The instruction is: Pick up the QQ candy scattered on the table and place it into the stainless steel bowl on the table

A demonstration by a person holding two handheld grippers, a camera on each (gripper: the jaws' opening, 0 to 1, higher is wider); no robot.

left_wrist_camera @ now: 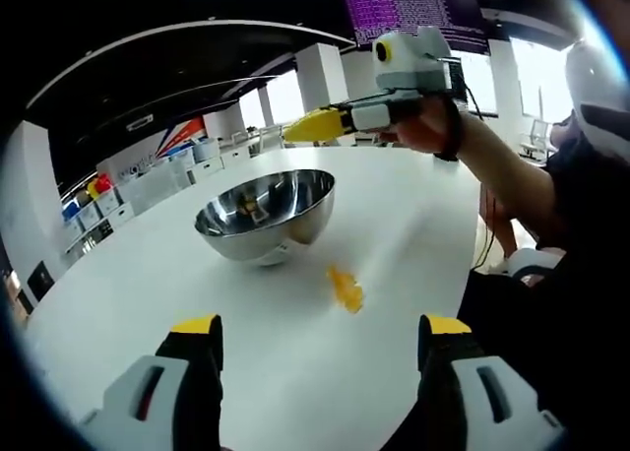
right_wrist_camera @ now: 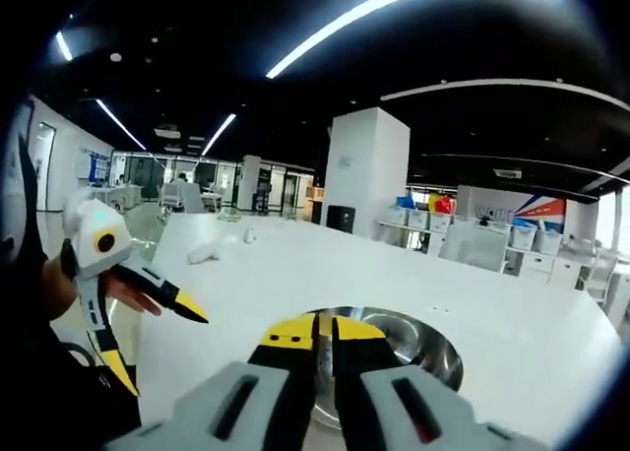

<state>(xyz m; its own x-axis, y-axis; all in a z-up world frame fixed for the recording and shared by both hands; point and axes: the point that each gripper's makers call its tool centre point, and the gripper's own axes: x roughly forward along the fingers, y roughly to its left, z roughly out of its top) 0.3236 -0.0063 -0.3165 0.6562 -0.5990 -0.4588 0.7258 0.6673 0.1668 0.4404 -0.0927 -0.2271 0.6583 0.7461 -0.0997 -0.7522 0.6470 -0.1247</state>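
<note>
From the left gripper view I have my left gripper (left_wrist_camera: 320, 338) low over the white table (left_wrist_camera: 128, 284), jaws spread wide with nothing between them, which I read as lined up for a grab. Just ahead of those jaws lies the QQ candy (left_wrist_camera: 346, 289), a small yellow packet flat on the table and blurred, a little short of the stainless steel bowl (left_wrist_camera: 266, 215) and beside its near right side, not touching it. Beyond the bowl the right gripper (left_wrist_camera: 300, 128) hangs above its far rim, held in a hand (left_wrist_camera: 428, 126); its yellow tips look pressed together, and I cannot tell whether a candy sits between them. I judge it is held there because that is the drop point over the bowl.

The right gripper view gives what the first cannot: I look straight down my right gripper (right_wrist_camera: 323, 328), its tips closed to a thin slit, nothing visible in the slit, the bowl (right_wrist_camera: 433, 353) directly beneath. Something small sits inside the bowl in the left gripper view, too unclear to name. To the left of this view the left gripper (right_wrist_camera: 157, 338) shows splayed. Farther off, two small white objects (right_wrist_camera: 207, 254) rest on the table, then open office with shelving
</note>
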